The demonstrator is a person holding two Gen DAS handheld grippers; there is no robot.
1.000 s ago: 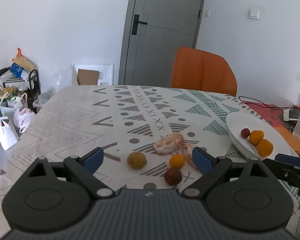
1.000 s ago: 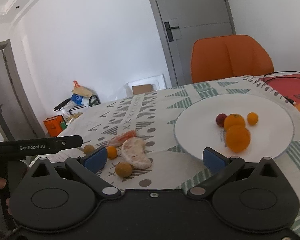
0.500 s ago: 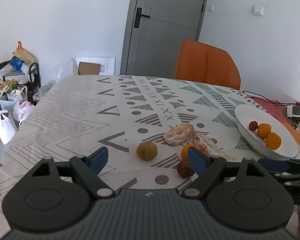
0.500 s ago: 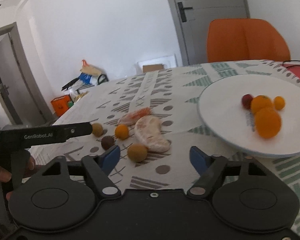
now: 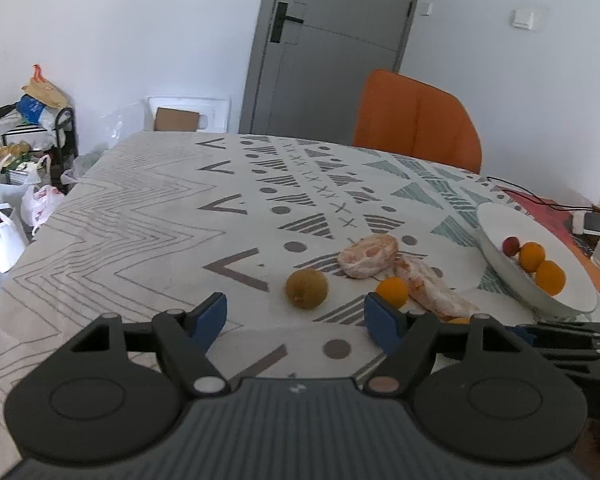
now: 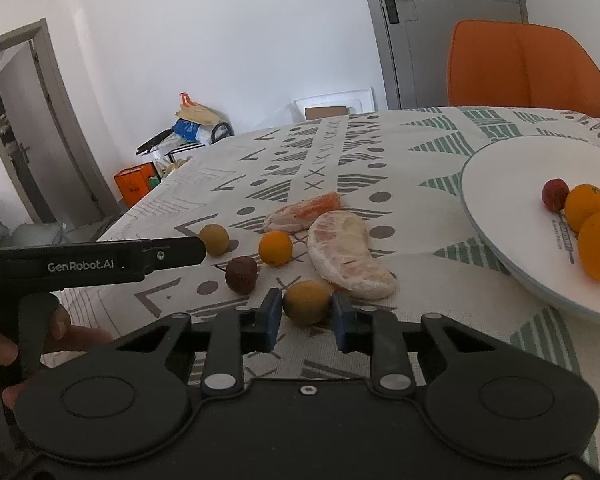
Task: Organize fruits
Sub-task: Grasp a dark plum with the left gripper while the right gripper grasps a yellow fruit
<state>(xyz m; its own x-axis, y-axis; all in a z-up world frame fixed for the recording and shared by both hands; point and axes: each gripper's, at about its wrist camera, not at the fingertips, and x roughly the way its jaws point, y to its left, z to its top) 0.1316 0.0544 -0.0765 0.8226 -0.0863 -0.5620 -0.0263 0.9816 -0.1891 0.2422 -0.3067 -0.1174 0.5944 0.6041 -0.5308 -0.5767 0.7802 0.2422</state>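
- The right claw point(image 6: 306, 322) sits low over the counter point(image 6: 420, 280), its blue pads drawn in close on either side of a yellow-brown fruit point(image 6: 307, 302). Both pads look to be touching it; the fruit still rests on the cloth.
- The left claw point(image 5: 296, 320) hangs spread wide with nothing between its blue pads. Just ahead of the gap lies another yellow-brown fruit point(image 5: 307, 288), apart from both pads.
- In the right wrist view, the left claw's black arm, marked GenRobot.AI, reaches in from the left edge, its tip just beside that second round fruit point(image 6: 214, 239).
- Loose on the patterned cloth, toward the near edge of the counter: a dark red fruit point(image 6: 241, 275), a small orange fruit point(image 6: 275, 247), and two peeled citrus pieces, a large one point(image 6: 346, 255) near the right claw and a smaller one point(image 6: 302, 212) behind it.
- The white plate point(image 6: 500, 184) stands toward the right edge of the counter. It holds a small red fruit point(image 6: 555, 195) and several oranges point(image 6: 586, 206) bunched together.
- An orange chair point(image 6: 526, 66) stands at the far edge of the counter, and a grey door point(image 5: 340, 40) is shut behind it.
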